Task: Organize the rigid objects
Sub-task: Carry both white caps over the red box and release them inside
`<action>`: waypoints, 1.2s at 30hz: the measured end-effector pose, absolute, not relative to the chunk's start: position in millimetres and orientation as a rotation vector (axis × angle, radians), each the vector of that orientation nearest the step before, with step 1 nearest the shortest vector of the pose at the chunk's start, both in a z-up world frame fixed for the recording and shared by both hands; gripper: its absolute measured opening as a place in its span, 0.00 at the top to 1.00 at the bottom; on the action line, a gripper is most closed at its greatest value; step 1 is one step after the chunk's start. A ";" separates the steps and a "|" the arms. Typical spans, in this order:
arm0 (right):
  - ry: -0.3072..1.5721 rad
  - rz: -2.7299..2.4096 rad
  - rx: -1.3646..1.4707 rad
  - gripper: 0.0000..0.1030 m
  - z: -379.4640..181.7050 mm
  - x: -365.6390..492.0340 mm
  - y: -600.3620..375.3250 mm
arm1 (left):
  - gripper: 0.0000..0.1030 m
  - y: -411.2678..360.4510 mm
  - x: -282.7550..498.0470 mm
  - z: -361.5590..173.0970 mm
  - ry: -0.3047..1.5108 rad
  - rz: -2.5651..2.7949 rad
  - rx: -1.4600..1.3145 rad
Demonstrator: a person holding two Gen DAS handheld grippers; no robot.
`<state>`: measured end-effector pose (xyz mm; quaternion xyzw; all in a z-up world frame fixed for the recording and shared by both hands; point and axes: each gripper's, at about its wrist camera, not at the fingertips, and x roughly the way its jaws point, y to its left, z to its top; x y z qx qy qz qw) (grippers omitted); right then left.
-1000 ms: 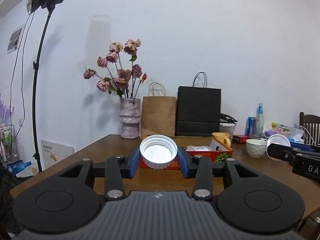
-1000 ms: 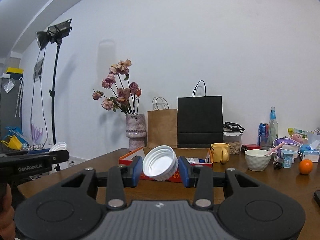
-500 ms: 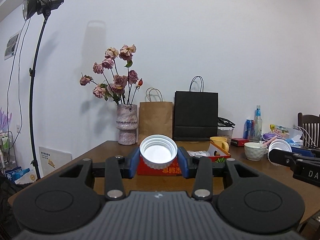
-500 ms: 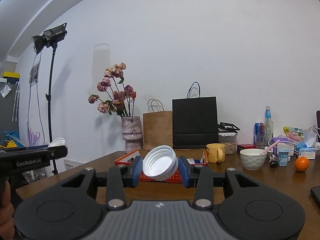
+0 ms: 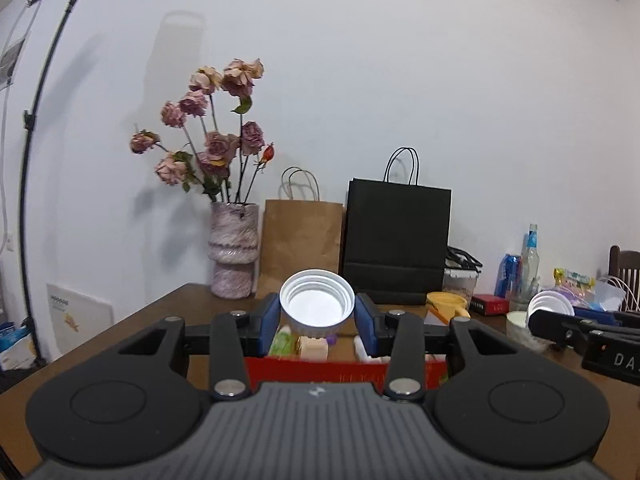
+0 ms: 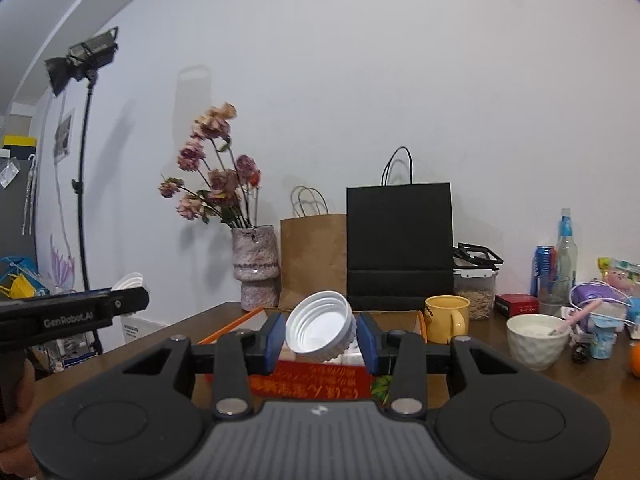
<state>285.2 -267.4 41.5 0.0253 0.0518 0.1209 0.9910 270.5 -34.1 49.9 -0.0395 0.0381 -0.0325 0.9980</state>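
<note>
Two white screw caps, light, stiff and ribbed round the skirt, look best pinched across that skirt. The left gripper (image 5: 317, 322) pinches its cap (image 5: 317, 309) so, narrowly parted; the right gripper (image 6: 319, 338) clamps a tilted cap (image 6: 320, 326), both above the red box (image 6: 316, 380).

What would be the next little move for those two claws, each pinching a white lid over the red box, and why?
Probably lower both a bit toward the red box, then let go. The left gripper is shut on a white cap, the right gripper on a tilted white cap. Both caps hang above the open box, which already holds small items, so it looks like the drop spot.
</note>
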 end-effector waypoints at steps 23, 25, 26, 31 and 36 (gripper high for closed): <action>0.486 0.284 0.062 0.62 51.4 516.7 -272.6 | 0.60 -66.8 505.9 64.7 0.469 -0.241 -0.022; 0.590 0.318 0.045 0.62 51.8 534.1 -274.8 | 0.60 -67.4 524.8 62.5 0.588 -0.297 -0.044; 0.629 0.328 0.031 0.62 51.3 540.7 -275.2 | 0.60 -67.8 535.0 60.4 0.646 -0.335 -0.055; 0.856 0.383 0.006 0.62 40.3 577.5 -278.1 | 0.60 -73.0 570.9 46.2 0.846 -0.414 -0.047; 1.019 0.392 -0.069 0.62 20.6 600.4 -268.9 | 0.60 -86.4 595.2 13.9 1.003 -0.449 -0.006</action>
